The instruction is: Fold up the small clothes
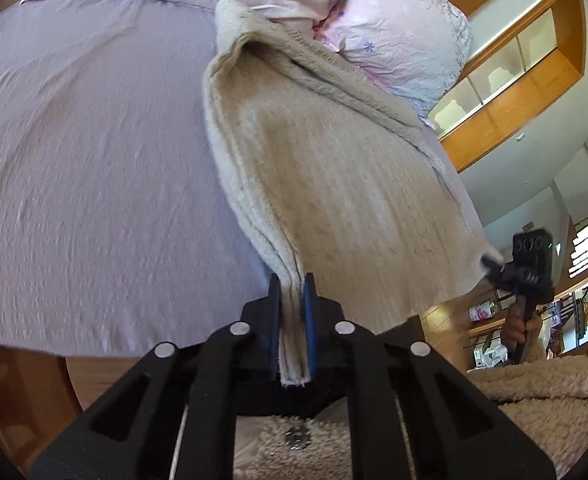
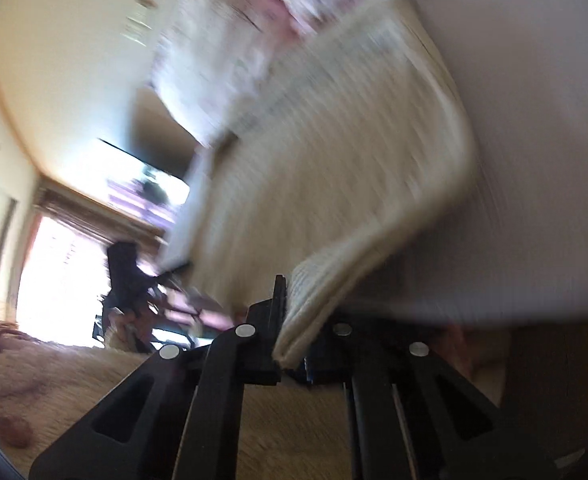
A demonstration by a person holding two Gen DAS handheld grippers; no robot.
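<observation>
Left tool [image 1: 291,292] pinched on a bunched corner of the beige knit [image 1: 318,168]; right tool [image 2: 294,312] clamped on another corner; knit stretched between them, far end draped on the bed [image 1: 73,160] by the pillows [image 1: 394,24]; bare sheet to its left; right view motion-blurred.
</observation>
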